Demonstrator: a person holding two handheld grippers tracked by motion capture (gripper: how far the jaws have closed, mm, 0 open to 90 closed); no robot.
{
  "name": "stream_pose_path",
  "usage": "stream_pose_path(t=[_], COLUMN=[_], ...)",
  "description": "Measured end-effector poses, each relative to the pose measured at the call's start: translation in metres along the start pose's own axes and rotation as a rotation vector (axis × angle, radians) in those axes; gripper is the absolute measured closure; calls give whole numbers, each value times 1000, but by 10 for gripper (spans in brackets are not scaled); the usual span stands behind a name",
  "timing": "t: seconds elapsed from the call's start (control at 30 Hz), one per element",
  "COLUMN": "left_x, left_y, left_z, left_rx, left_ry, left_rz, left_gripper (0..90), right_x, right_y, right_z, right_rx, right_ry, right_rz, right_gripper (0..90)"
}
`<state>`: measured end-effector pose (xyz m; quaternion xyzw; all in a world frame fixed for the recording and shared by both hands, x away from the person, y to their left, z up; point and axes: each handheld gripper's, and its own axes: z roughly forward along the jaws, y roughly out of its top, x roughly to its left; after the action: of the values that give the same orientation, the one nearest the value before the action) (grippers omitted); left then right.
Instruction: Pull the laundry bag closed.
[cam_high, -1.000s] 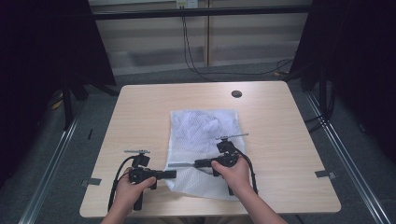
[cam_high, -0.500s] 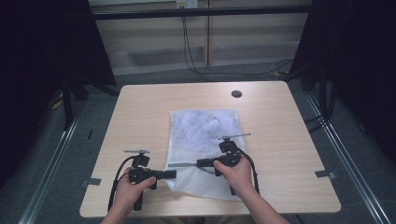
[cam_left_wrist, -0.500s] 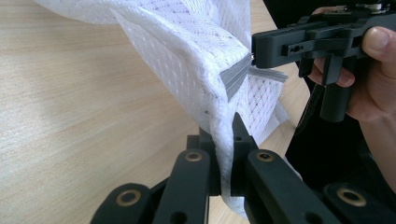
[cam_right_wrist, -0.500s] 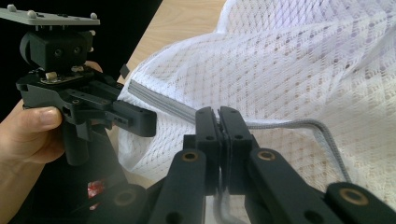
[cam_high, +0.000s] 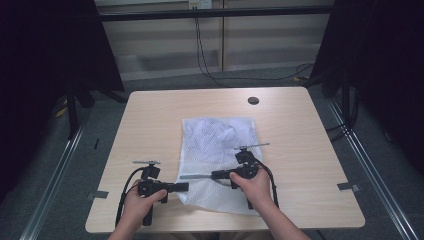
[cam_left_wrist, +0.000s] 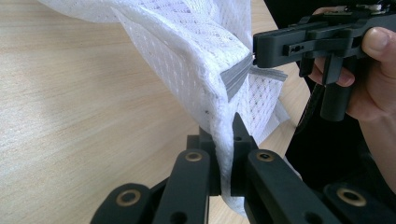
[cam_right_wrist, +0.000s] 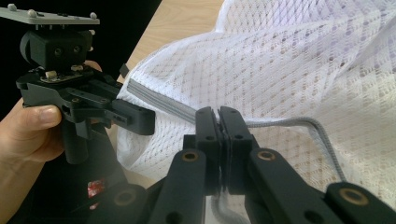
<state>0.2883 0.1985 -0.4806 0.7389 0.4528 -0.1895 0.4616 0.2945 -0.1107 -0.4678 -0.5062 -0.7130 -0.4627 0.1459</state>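
White mesh laundry bag (cam_high: 218, 162) lies flat at the middle of the wooden table (cam_high: 150, 120) in the high view, its near edge held between the left gripper (cam_high: 183, 187) and the right gripper (cam_high: 186, 176). Left gripper view: jaws pinched together on the bag's corner fabric beside the grey zipper (cam_left_wrist: 237, 74), a hold best kept steady as an anchor. Right gripper view: jaws clamped on the zipper's end, so, in my judgement, any pull should run straight along the zipper line without lifting the mesh.
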Motion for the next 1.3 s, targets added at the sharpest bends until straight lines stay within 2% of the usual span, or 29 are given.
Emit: stream_pose_path(t=[0.5,0.57,0.77,0.83,1.07,1.3], left_x=[1,0,0,0,0,0], left_y=[0,0,0,0,0,0], left_z=[-1,-1,-1,-1,-1,-2], left_rx=[2,-4,-2,-3,-3,-9], left_ry=[-3,-4,-3,-5,-2,-2], left_rz=[-1,-18,-8,-18,-11,-15], left_gripper=[891,890,891,891,891,891], right_x=[-2,-2,-3,-4,-5,-9], right_y=[0,0,-1,-1,0,-1], right_z=[-2,-3,-4,-5,-7,-8], right_rx=[-3,-3,-3,-4,-6,-13], right_ry=[-1,-10,-7,-12,-12,-13], right_rz=[7,6,8,6,23,18], right_gripper=[875,875,875,875,875,875])
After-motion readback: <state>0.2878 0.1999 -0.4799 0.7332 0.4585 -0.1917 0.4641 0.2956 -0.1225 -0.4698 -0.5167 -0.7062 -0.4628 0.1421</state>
